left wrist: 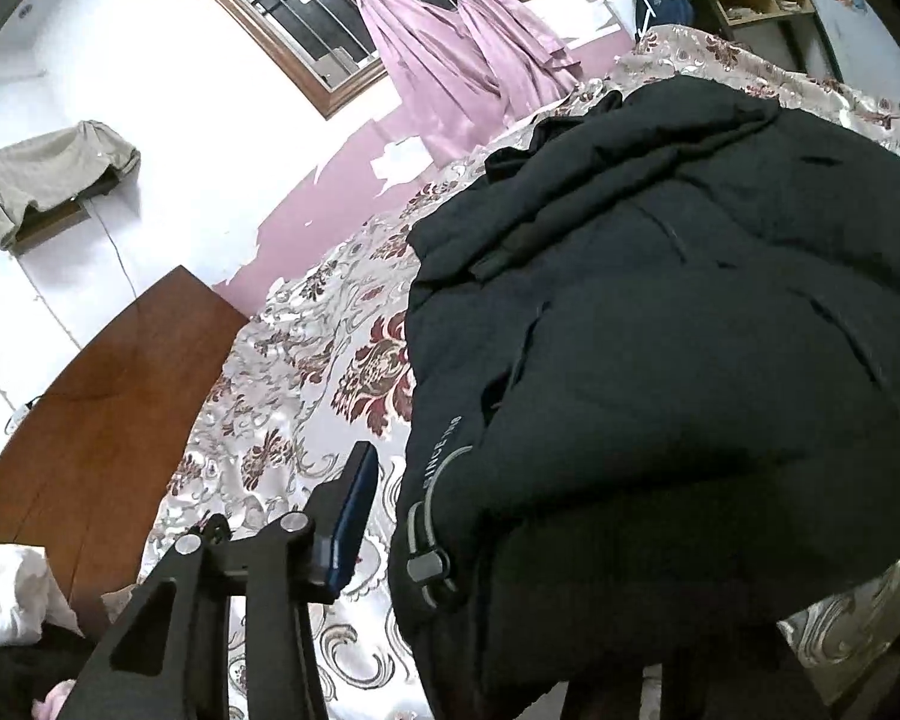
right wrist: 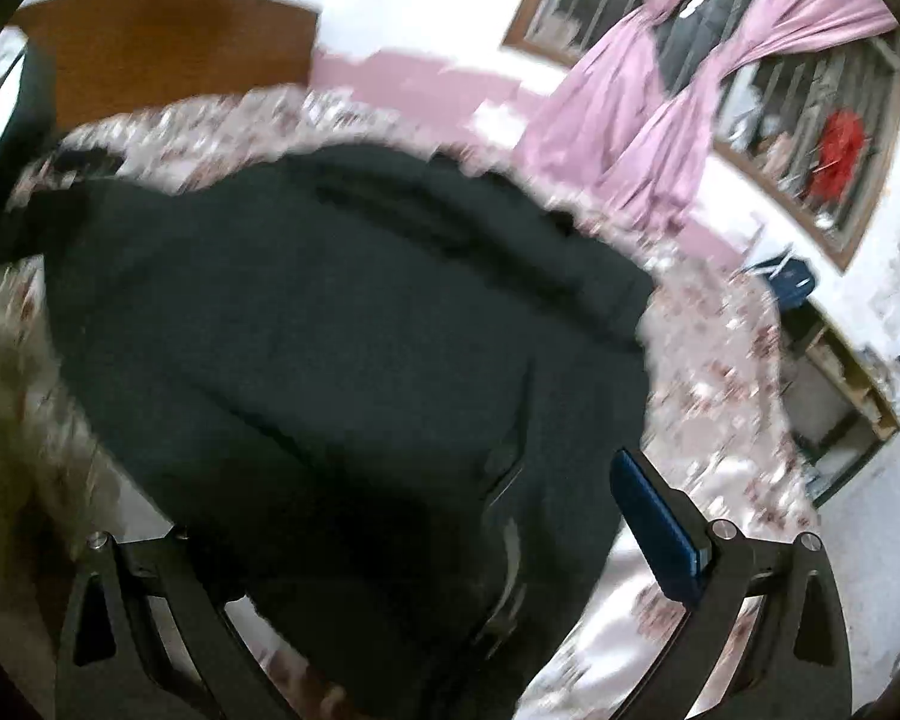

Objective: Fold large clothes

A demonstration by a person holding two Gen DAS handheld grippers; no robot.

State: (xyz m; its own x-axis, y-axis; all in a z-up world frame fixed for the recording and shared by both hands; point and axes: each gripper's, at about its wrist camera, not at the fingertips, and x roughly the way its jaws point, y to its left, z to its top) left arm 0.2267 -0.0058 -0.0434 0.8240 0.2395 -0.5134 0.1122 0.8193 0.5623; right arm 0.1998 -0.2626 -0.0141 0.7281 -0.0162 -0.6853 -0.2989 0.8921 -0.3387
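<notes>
I see the black jacket (left wrist: 660, 360) lying bunched on the bed (left wrist: 306, 360) with its flowered cover. My left hand-held gripper (left wrist: 450, 540) has one blue finger (left wrist: 351, 516) beside the jacket's edge; the other is hidden, so I cannot tell its grip. My right hand-held gripper (right wrist: 390, 540) straddles the jacket's near edge, grip unclear through blur.

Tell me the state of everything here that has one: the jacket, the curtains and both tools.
black jacket: heaped on the bedspread
curtains: drawn aside and knotted
left tool: one finger hidden behind the jacket, grip unclear
right tool: open, jacket between its fingers
</notes>
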